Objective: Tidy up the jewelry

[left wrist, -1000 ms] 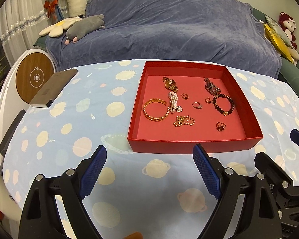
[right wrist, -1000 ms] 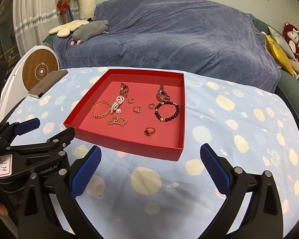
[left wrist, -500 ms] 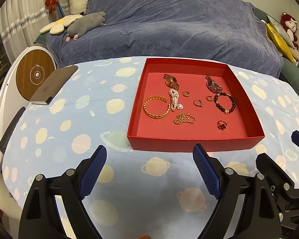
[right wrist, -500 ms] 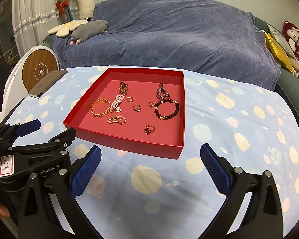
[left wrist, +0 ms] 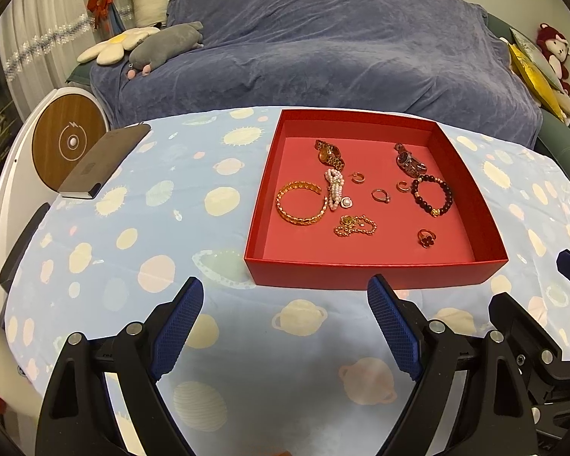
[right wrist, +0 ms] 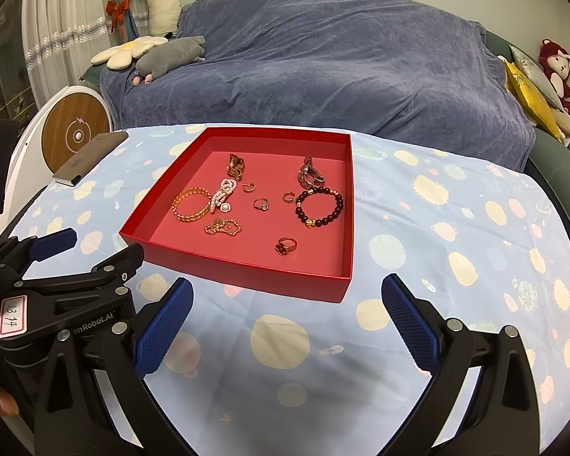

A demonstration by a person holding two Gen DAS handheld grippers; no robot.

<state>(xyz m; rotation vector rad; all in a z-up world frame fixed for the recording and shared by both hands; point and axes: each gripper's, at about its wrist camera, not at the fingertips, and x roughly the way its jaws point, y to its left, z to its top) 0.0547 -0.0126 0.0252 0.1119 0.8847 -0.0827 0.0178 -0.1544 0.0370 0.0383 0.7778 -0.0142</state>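
A red tray sits on a table with a light blue planet-print cloth. In it lie a gold bangle, a pearl bracelet, a gold chain, a dark bead bracelet, two watches, and several rings, one with a dark flower. My left gripper is open and empty, just short of the tray's near wall. My right gripper is open and empty, also in front of the tray.
A dark phone-like slab lies at the table's far left edge. A round wooden-faced device stands left of the table. A sofa under a blue throw with plush toys runs behind the table.
Both grippers have drawn back and risen slightly, so the tray sits a little farther off. Jaws stay open; nothing in the tray has moved.
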